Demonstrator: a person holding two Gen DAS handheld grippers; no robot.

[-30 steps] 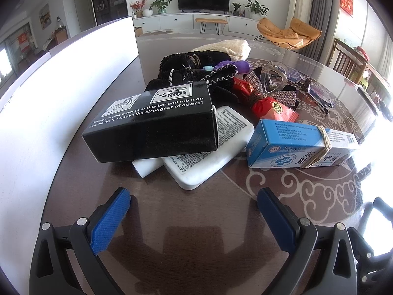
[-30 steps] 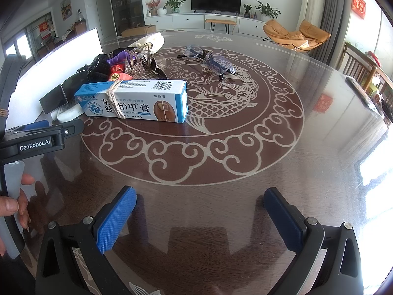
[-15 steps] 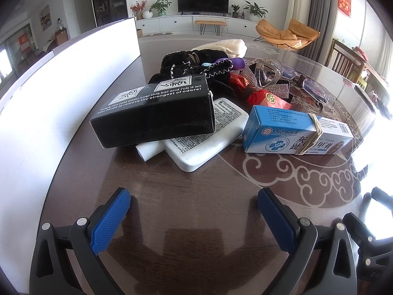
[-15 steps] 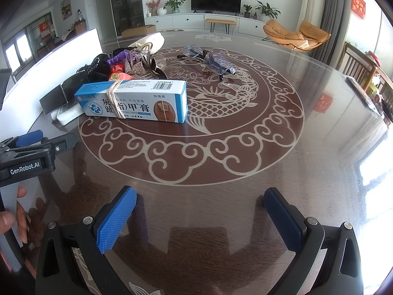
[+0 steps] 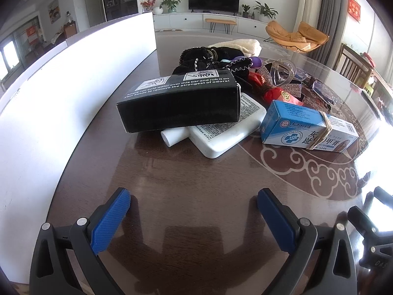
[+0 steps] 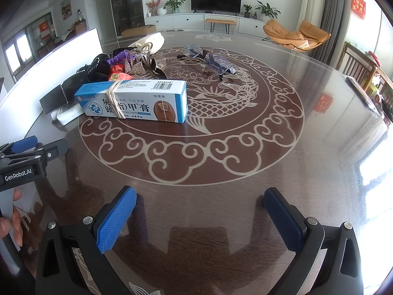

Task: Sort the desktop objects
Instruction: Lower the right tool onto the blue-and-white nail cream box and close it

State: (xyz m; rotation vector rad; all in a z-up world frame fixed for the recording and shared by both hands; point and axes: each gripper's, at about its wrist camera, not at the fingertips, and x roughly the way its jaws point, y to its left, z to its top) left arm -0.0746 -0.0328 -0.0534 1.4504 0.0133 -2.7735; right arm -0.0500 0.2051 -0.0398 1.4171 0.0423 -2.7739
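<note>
A black box (image 5: 181, 103) with white print lies across a white flat pack (image 5: 228, 130) and a white tube (image 5: 173, 136). To its right rests a blue and white cream box (image 5: 307, 127) (image 6: 137, 99) bound with a rubber band. Behind them sits a heap of black fabric (image 5: 208, 59), red packets (image 5: 275, 93) and a sparkly bow (image 6: 133, 68). Glasses (image 6: 211, 61) lie on the table's middle. My left gripper (image 5: 194, 211) is open, short of the black box. My right gripper (image 6: 200, 209) is open over bare table, well short of the cream box.
A tall white panel (image 5: 61, 113) runs along the left side of the dark round table (image 6: 233, 152). A cream cloth (image 5: 235, 45) lies at the back of the heap. A person's hand (image 6: 9, 221) holds the left gripper's handle. Chairs (image 6: 363, 66) stand at the right.
My left gripper has drawn back from the pile and turned slightly, so the boxes look smaller and farther. In the right wrist view it has dropped lower at the left edge. The right gripper stays put.
</note>
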